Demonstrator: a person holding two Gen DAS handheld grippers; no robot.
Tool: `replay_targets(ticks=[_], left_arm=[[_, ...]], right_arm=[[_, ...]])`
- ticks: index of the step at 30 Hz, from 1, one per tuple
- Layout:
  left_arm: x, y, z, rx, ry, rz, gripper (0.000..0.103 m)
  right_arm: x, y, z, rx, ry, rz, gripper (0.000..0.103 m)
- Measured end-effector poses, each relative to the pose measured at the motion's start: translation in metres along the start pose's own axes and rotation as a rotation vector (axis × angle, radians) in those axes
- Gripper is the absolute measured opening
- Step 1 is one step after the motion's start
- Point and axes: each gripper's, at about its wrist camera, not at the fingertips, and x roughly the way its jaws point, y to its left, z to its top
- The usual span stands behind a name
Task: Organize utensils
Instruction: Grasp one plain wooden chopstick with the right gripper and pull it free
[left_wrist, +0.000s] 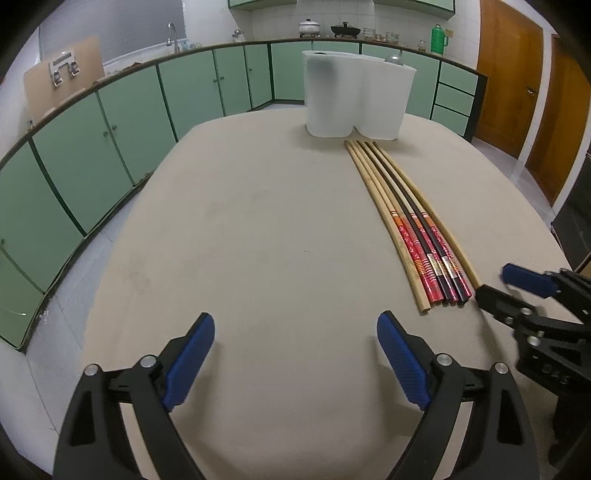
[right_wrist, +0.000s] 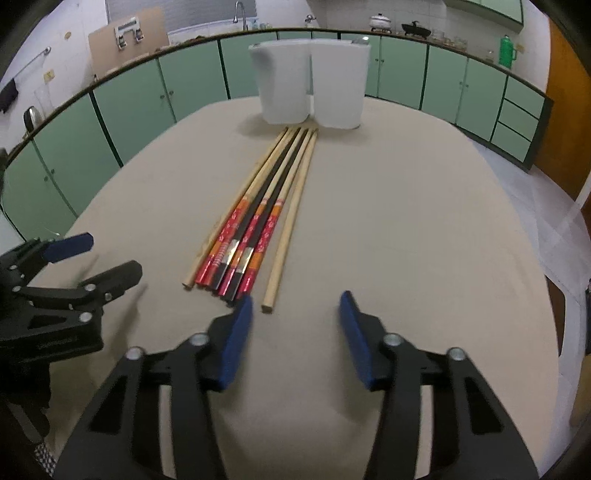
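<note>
Several chopsticks (left_wrist: 410, 225) lie side by side on the beige table (left_wrist: 258, 240), plain wooden ones and red-and-black patterned ones; they also show in the right wrist view (right_wrist: 258, 218). Their far tips almost reach a white two-compartment holder (left_wrist: 354, 99), also seen in the right wrist view (right_wrist: 310, 85). My left gripper (left_wrist: 295, 354) is open and empty, left of the chopsticks' near ends. My right gripper (right_wrist: 295, 332) is open and empty, just in front of the near ends, its left pad close to the patterned ones. It appears in the left wrist view (left_wrist: 498, 284) too.
Green kitchen cabinets (left_wrist: 110, 122) curve around behind the table. A counter holds pots (left_wrist: 309, 26) and a green flask (left_wrist: 438, 38). Wooden doors (left_wrist: 517, 74) stand at the right. The left gripper shows at the left of the right wrist view (right_wrist: 99, 254).
</note>
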Motion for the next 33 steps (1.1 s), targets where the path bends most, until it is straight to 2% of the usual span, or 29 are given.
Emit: replay_targets(ticks=[1,3,5,14,22,28,33], left_arm=[[0.0,-0.001,0.0,0.001,0.0,-0.002,0.088],[0.001,-0.004,0.0,0.004,0.004,-0.008,0.088],[0.002,-0.008,0.001,0.008,0.005,-0.018,0.088],[0.011,-0.032,0.005,0.027,0.022,-0.081,0.088],[0.02,-0.039,0.01,0.05,0.034,-0.065,0.089],[0.018,-0.015,0.007,-0.007,0.039,-0.002,0.089],[0.014,-0.006,0.006,-0.013,0.033,0.006,0.088]], right_arm=[[0.001,-0.001,0.002,0.005,-0.001,0.002,0.037],[0.003,-0.005,0.004,0.023,-0.002,0.025,0.016],[0.003,-0.011,0.004,0.05,-0.001,0.04,0.006],[-0.004,-0.036,-0.002,0.072,-0.004,-0.023,0.006],[-0.002,-0.038,-0.001,0.066,-0.004,-0.027,0.006],[-0.002,-0.039,-0.001,0.069,-0.004,-0.023,0.007],[-0.003,-0.039,-0.001,0.07,-0.007,-0.017,0.009]])
